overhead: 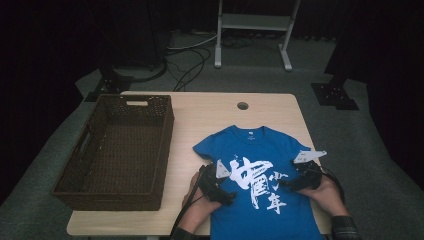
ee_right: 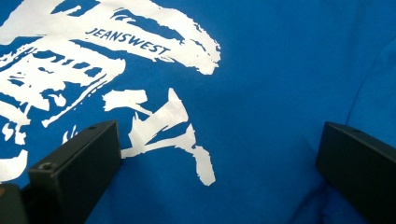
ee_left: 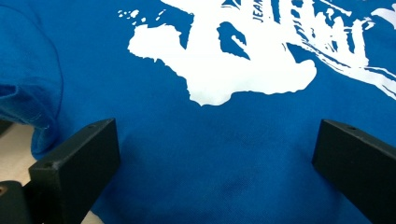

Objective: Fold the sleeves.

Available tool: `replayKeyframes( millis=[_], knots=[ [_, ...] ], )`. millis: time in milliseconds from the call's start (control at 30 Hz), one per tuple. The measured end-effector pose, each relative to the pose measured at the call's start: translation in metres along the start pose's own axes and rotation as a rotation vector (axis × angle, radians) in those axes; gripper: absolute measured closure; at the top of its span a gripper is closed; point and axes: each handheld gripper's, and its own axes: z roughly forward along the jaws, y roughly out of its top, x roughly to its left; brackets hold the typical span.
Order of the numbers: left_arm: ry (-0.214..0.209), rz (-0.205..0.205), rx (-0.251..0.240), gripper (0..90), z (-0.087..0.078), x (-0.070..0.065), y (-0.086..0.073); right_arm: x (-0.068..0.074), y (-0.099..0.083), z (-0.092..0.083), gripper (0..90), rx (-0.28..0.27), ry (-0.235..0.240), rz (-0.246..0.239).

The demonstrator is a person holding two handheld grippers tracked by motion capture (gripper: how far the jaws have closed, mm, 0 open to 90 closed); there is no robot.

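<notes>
A blue T-shirt with a white print lies flat, front up, on the near right part of the table, its hem over the front edge. My left gripper rests on the shirt's left side near the sleeve, jaws spread wide over the blue cloth. My right gripper sits on the shirt's right side beside the print, also open, with the cloth and white lettering between its jaws. Neither holds anything.
A dark brown wicker basket stands on the left half of the wooden table. A round cable hole is near the far edge. Beyond the table are a white stand and floor cables.
</notes>
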Motion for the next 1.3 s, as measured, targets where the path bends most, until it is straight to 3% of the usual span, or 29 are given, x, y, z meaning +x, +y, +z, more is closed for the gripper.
replayKeyframes(
  millis=[767,1100,1300],
  knots=[
    [-0.016,0.018,0.001,0.7,-0.005,-0.032,-0.005,0.015,-0.020,-0.019,0.0,0.004,-0.013,0.020],
    [-0.038,0.050,-0.009,0.7,-0.007,-0.027,-0.006,0.015,-0.020,-0.020,0.0,0.005,-0.013,0.019],
    [-0.062,0.048,-0.037,0.7,-0.012,-0.022,0.000,0.015,-0.020,-0.020,0.0,0.005,-0.012,0.018]
  ],
)
